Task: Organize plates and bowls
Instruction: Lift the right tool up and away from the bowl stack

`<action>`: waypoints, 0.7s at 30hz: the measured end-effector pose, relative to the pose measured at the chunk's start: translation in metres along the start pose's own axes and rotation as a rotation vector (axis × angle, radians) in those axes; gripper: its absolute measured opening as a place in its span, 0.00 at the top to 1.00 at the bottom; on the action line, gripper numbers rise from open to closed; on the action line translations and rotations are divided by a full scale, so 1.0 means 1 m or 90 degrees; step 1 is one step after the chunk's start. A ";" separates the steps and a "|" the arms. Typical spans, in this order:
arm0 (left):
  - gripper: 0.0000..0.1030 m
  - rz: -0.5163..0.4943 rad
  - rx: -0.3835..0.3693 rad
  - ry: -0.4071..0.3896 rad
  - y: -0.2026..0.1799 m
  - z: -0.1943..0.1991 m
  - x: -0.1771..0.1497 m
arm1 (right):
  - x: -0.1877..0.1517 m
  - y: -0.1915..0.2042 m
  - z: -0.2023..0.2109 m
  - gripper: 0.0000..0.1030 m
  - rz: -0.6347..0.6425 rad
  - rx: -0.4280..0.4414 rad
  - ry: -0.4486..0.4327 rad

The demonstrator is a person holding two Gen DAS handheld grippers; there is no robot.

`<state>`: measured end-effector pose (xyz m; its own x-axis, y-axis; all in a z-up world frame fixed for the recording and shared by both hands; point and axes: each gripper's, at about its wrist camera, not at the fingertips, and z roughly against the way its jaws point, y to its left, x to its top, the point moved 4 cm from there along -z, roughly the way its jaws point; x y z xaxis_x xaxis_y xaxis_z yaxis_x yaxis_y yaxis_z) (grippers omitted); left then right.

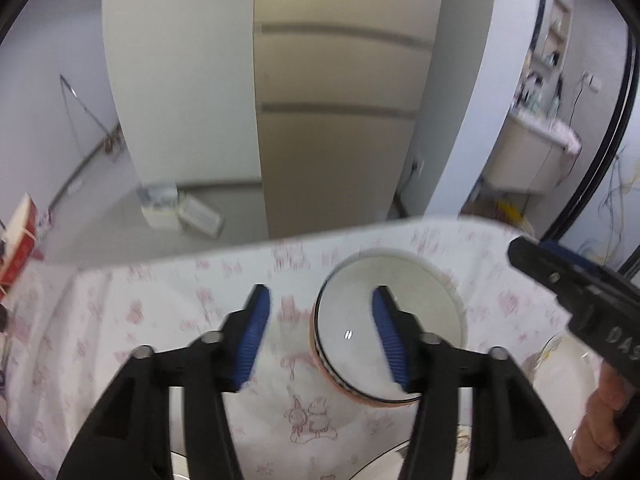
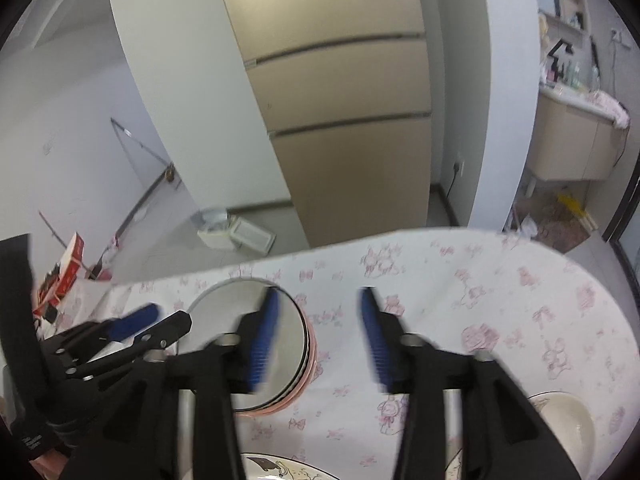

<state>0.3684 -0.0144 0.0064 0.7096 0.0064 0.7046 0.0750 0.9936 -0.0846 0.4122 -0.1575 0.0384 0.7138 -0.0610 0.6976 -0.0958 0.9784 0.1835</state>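
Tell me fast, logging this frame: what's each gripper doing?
Left gripper: open, holding nothing.
Right gripper: open, holding nothing.

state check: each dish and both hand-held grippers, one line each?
left hand-held gripper: open, nothing between its pads
right hand-held gripper: open, empty
stack of bowls: nested, upright on the tablecloth, pink outside, white inside, free of both grippers
cream bowl: upright, empty, at the table's right side
patterned plate: flat on the table, mostly cut off at the bottom edge
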 end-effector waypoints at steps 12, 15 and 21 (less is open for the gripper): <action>0.01 -0.008 -0.001 -0.259 -0.003 0.119 0.024 | 0.020 0.005 0.102 0.15 0.015 -0.018 -0.174; 0.01 -0.010 -0.006 -0.293 -0.001 0.135 0.025 | 0.022 0.003 0.122 0.15 0.007 -0.009 -0.197; 0.01 0.030 -0.023 -0.377 0.011 0.177 0.027 | 0.021 0.001 0.155 0.13 -0.031 0.083 -0.215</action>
<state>0.2640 0.0168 0.1491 0.2021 0.1232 0.9716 0.0845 0.9862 -0.1426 0.3193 -0.1882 0.1603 0.4527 -0.1900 0.8712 -0.1702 0.9406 0.2936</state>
